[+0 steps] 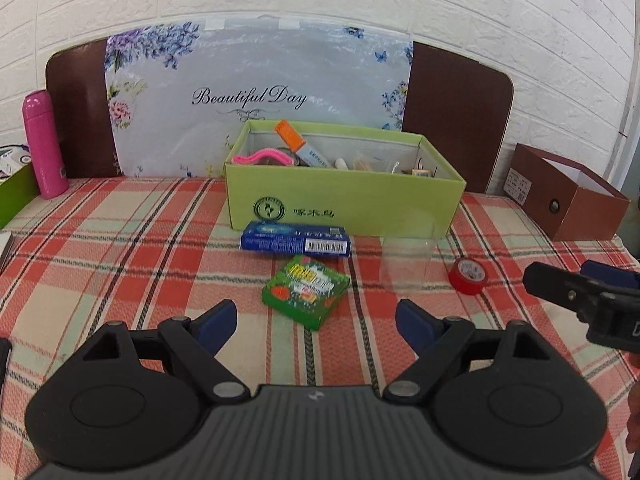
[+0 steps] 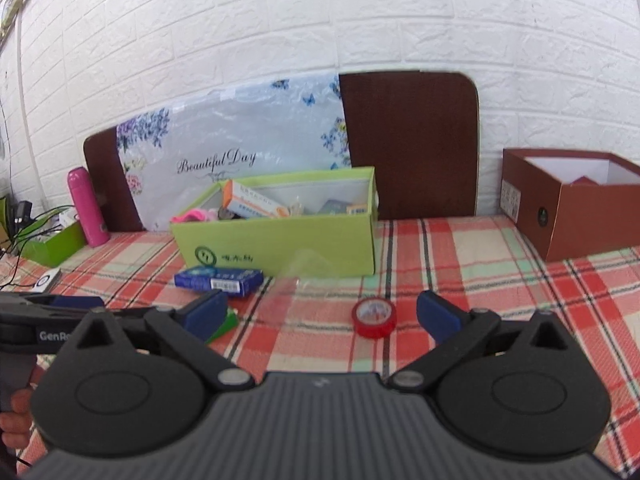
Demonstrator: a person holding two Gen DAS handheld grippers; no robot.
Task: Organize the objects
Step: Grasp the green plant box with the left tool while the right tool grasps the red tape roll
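A green open box (image 1: 340, 204) (image 2: 280, 240) stands on the plaid tablecloth and holds several items. In front of it lie a blue carton (image 1: 295, 239) (image 2: 219, 279), a small green packet (image 1: 306, 290) (image 2: 226, 322), a clear plastic cup (image 1: 408, 256) (image 2: 298, 280) and a red tape roll (image 1: 468, 275) (image 2: 374, 317). My left gripper (image 1: 316, 324) is open and empty, just short of the green packet. My right gripper (image 2: 322, 316) is open and empty, with the tape roll between its fingers' line ahead. The right gripper also shows at the right edge of the left wrist view (image 1: 580, 292).
A brown open box (image 1: 568, 192) (image 2: 580, 204) stands at the right. A pink bottle (image 1: 44, 144) (image 2: 86, 206) and another green box (image 1: 16, 192) (image 2: 52, 244) stand at the left. A floral board (image 1: 256, 96) leans on the brick wall.
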